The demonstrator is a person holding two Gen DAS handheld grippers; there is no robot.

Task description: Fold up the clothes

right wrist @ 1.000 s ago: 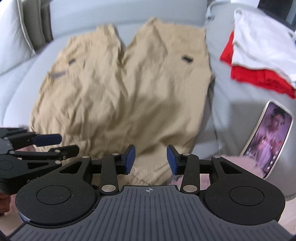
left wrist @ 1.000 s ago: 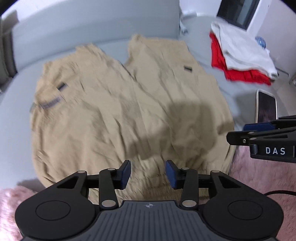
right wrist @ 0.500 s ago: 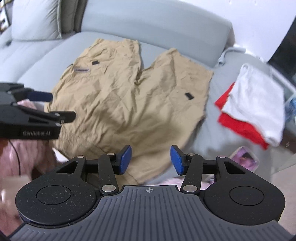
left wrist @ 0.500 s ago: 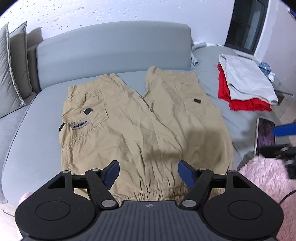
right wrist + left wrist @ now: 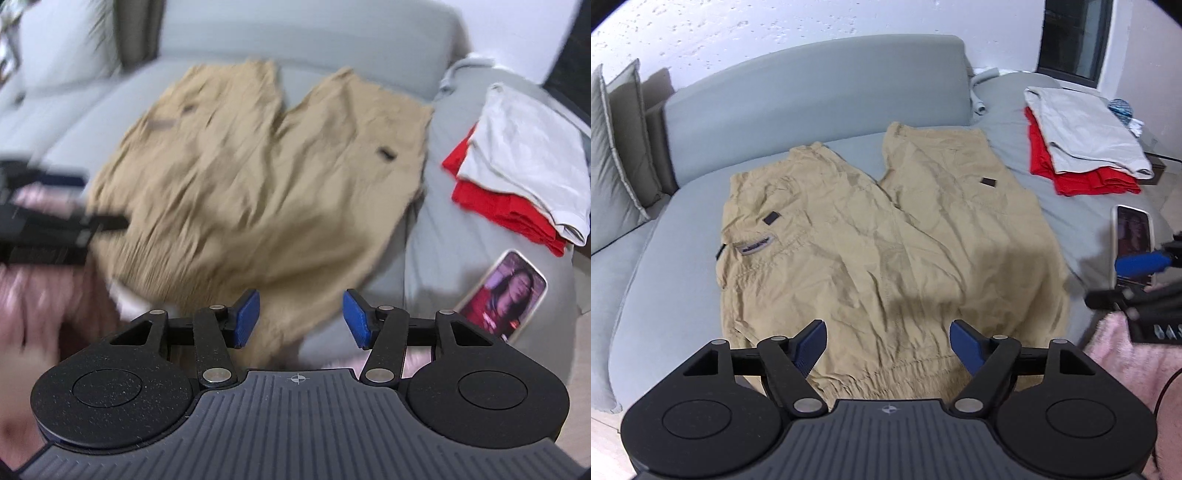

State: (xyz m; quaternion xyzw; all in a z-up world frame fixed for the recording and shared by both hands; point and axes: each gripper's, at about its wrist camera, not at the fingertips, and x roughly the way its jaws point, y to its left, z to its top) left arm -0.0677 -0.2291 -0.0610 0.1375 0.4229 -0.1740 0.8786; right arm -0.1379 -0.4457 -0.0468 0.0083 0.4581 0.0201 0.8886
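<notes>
The tan trousers [image 5: 886, 236] lay spread flat on the grey sofa [image 5: 812, 85], elastic waistband at the near edge and both legs running toward the backrest, a patch pocket on the left leg. The left gripper [image 5: 888, 341] hovered over the waistband with its jaws opening wide and nothing between them; the cloth lay below, untouched. The right gripper [image 5: 301, 314] hung over the near right corner of the waistband, its fingers moderately apart and empty, that view smeared by motion. The main risk looked to be a pinch that caught only the top layer of the bunched waistband, so the lower layer would drag and the fold come out skewed. If the two grippers took uneven holds, the creased legs could twist rather than lie one over the other. A phone [image 5: 1132, 240] lay on the seat just to the right of the trousers, close to the right gripper; a swept fold might knock it off. The folded white and red stack [image 5: 1082, 144] sat at the far right, well clear.
</notes>
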